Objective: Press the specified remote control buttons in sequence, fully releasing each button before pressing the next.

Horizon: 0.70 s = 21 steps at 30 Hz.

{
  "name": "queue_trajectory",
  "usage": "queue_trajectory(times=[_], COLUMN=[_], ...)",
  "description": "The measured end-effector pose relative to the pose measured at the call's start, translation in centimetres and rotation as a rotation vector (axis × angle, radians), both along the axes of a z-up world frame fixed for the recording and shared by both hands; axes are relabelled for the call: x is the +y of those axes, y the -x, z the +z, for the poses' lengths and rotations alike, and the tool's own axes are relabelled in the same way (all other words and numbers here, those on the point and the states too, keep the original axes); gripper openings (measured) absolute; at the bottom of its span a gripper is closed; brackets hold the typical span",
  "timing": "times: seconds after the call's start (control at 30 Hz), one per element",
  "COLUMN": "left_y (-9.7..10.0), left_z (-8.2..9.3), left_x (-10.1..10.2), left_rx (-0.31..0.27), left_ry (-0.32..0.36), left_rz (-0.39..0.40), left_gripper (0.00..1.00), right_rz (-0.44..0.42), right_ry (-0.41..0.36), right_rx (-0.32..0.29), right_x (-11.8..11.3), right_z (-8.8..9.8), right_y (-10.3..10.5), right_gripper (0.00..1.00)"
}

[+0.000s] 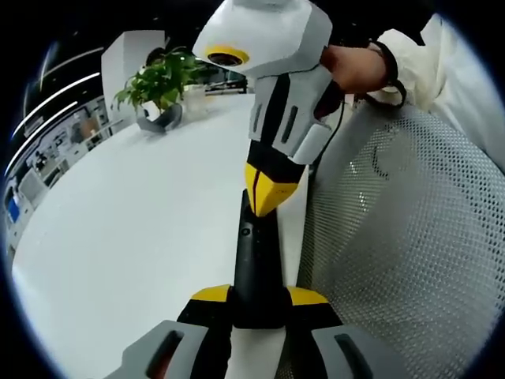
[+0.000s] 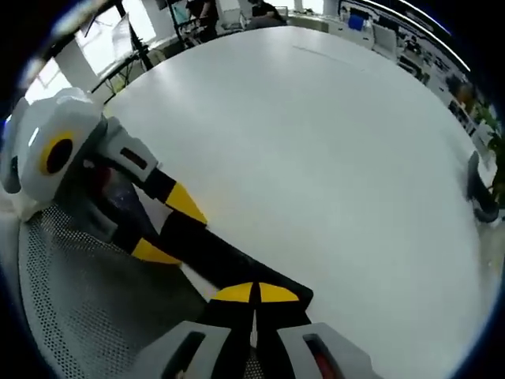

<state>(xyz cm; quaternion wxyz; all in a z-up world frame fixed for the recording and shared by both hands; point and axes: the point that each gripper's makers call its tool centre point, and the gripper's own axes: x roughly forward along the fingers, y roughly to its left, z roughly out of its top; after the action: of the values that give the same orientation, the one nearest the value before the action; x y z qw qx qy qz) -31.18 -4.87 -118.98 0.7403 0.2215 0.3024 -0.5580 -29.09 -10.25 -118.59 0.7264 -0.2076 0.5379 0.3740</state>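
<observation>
one black remote (image 1: 254,272), two hand-held grippers

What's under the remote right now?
The white table lies under the remote, near the table's edge, with a mesh chair beside it. The left gripper clamps its near end; the right gripper, shut, tips onto its top face. Contact underneath is hidden.
</observation>
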Motion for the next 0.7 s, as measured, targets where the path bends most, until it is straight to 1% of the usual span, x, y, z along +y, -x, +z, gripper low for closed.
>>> queue_trajectory(times=[0.1,0.2,0.23,0.3,0.37,0.47,0.53,0.6,0.7], left_y=[0.0,0.0,0.0,0.0,0.0,0.0,0.1,0.2,0.2], left_z=[0.0,0.0,0.0,0.0,0.0,0.0,0.0,0.0,0.0], left_x=[0.0,0.0,0.0,0.0,0.0,0.0,0.0,-0.1,-0.1], left_rx=[-0.002,-0.003,-0.004,-0.005,-0.007,-0.006,-0.003,-0.002,0.000], left_ry=[0.002,0.000,-0.001,-0.001,-0.002,-0.002,0.003,0.004,0.004], left_rz=[0.003,0.000,-0.001,-0.005,-0.009,-0.008,-0.010,-0.016,-0.015], left_gripper=[0.25,0.25,0.25,0.25,0.25,0.25,0.24,0.24,0.24], right_rz=[0.031,0.043,0.040,-0.024,-0.027,-0.067,-0.073,-0.064,-0.057], right_ry=[-0.008,-0.029,-0.032,-0.055,-0.070,-0.077,-0.073,-0.074,-0.077], right_rx=[-0.001,0.021,0.025,0.059,0.071,0.128,0.127,0.139,0.133], right_x=[0.0,-0.1,-0.1,0.0,-0.2,-0.2,0.0,0.4,1.1], right_z=[0.0,0.0,0.0,0.0,0.1,0.2,0.3,0.4,0.8], right_y=[-0.1,-0.2,-0.2,-0.1,-0.2,-0.2,-0.5,-0.5,-0.8], right_gripper=[0.00,0.00,0.00,0.00,0.00,0.00,0.00,0.00,0.00])
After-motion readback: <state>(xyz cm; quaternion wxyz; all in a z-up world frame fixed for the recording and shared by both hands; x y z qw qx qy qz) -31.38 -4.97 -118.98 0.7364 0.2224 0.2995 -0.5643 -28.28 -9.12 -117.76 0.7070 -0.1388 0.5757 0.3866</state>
